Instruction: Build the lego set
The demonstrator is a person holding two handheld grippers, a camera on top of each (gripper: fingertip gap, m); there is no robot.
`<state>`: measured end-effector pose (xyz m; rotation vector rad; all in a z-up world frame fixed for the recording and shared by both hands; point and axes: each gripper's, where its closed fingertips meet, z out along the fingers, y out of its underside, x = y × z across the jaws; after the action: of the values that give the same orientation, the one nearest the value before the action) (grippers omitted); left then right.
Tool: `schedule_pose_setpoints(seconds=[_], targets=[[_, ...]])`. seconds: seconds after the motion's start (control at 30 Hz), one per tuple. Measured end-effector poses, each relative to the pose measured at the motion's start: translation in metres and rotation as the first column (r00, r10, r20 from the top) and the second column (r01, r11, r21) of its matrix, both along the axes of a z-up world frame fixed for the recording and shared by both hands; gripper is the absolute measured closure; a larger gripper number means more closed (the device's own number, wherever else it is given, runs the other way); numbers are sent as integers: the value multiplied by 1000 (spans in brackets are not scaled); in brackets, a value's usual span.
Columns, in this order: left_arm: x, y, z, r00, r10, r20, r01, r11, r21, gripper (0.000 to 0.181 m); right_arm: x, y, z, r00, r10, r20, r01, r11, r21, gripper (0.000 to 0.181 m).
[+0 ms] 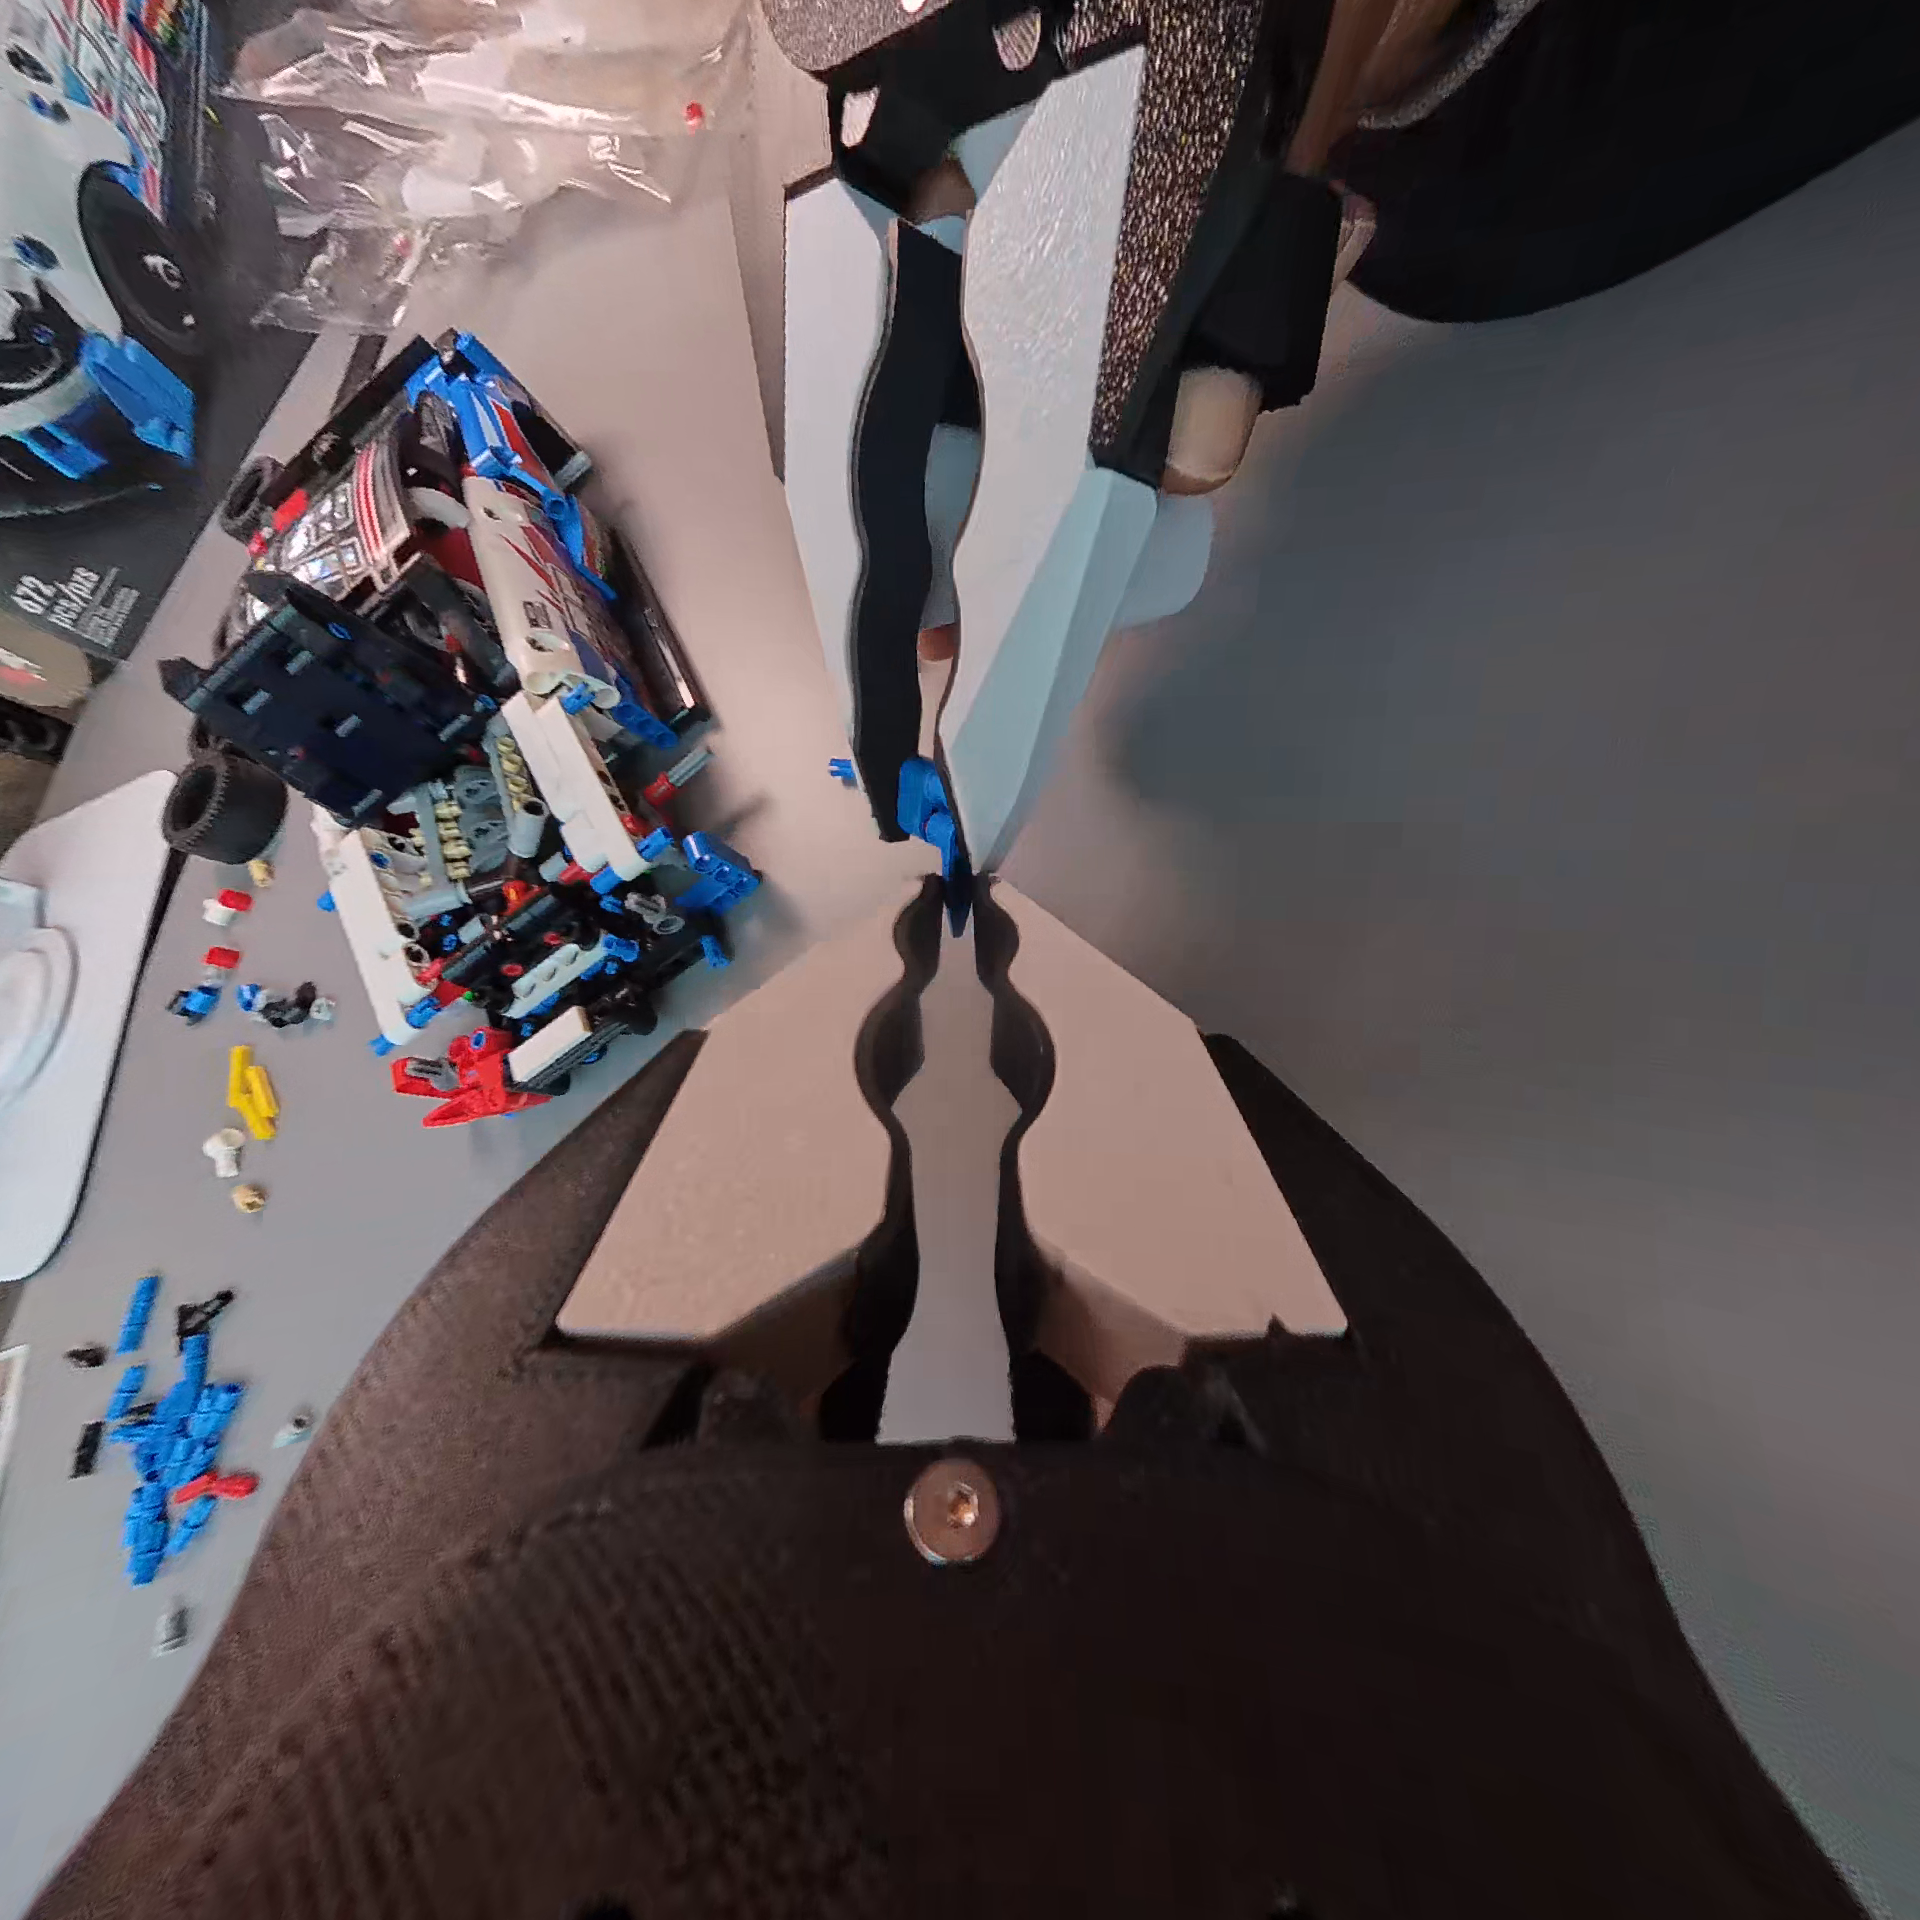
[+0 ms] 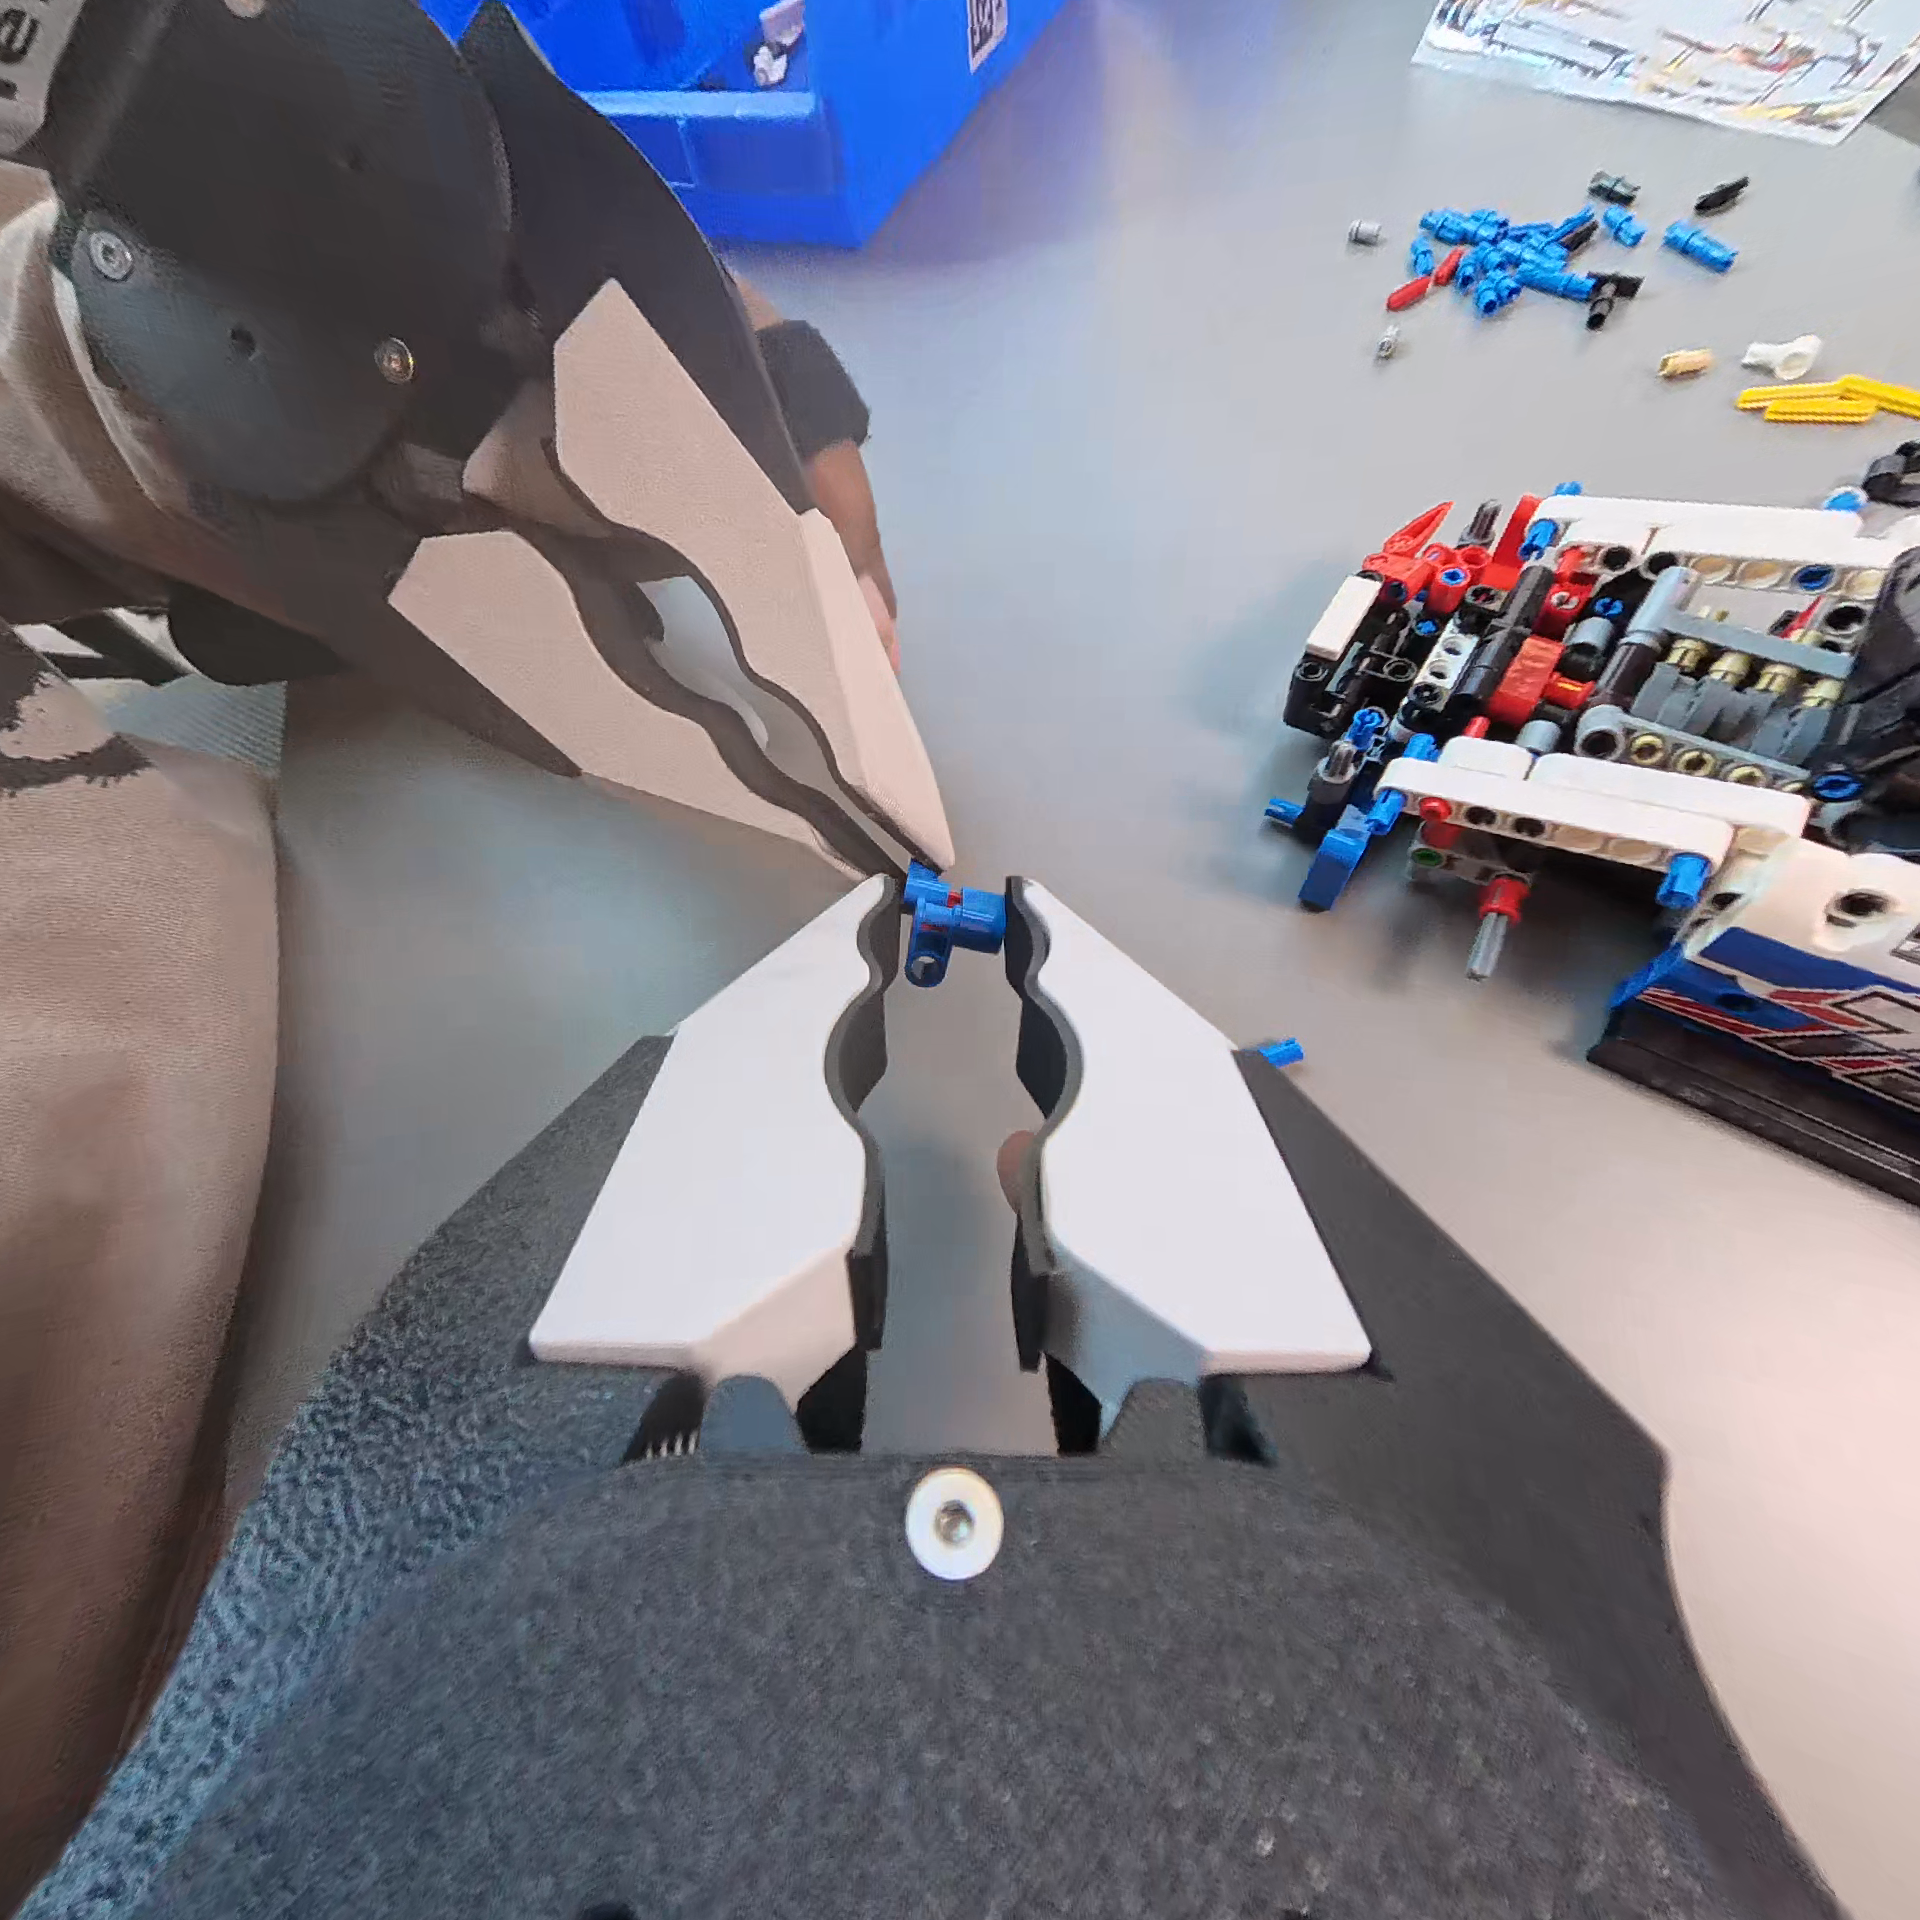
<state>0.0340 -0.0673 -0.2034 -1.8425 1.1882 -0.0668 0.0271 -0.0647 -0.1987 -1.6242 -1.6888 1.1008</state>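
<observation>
- Left wrist view shows only part of the small blue piece (image 1: 935, 821): it sits where the tips of the two claws meet, and its shape is hard to make out there
- In the right wrist view the same blue piece (image 2: 951, 920) is clearer, a short assembly of blue connectors with a little red in it; how the parts join I cannot tell
- The right claw (image 2: 948, 914) has its fingers a little apart, closed only as far as the blue piece, which fills the gap at the tips
- The left claw (image 1: 958, 896) is nearly closed and its tips pinch one end of the blue piece; in the right wrist view it comes in from the upper left and its tips touch the piece from above
- A hand behind the left claw is mostly covered by it; only fingers (image 2: 868, 561) show
- The half-built lego car (image 2: 1621, 707) lies on the grey table (image 2: 1143, 416), to the right of the right claw and well apart from it; its far end is cut off by the frame edge
- Beyond the car lies a heap of loose blue pins (image 2: 1507, 260), and one single blue pin (image 2: 1280, 1051) is just beside the right claw's right finger
- A blue bin (image 2: 810, 135) stands far ahead of the right claw, its top cut off
- The printed sheet (image 2: 1662, 62) at the far right is blurred
</observation>
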Motion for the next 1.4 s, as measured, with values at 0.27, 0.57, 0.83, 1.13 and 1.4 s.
schedule_pose_setpoints(seconds=[0.27, 0.57, 0.83, 1.13, 1.4], targets=[[4, -2, 21, 942, -19, 335, 46, 996, -72, 169, 0, -2, 27, 964, 127, -233, -75, 973, 220, 165], [11, -15, 42, 831, -94, 548, 199, 971, -135, 179, 6, -17, 49, 906, 229, -357, -117, 944, 308, 167], [13, -14, 34, 818, -61, 571, 206, 959, -193, 179, 7, -16, 42, 905, 246, -346, -117, 928, 352, 167], [16, -19, 36, 757, -4, 654, 252, 925, -286, 180, 10, -21, 44, 913, 238, -332, -89, 909, 407, 168], [20, -17, 34, 702, 66, 709, 262, 902, -344, 180, 13, -19, 41, 920, 236, -314, -101, 915, 391, 167]])
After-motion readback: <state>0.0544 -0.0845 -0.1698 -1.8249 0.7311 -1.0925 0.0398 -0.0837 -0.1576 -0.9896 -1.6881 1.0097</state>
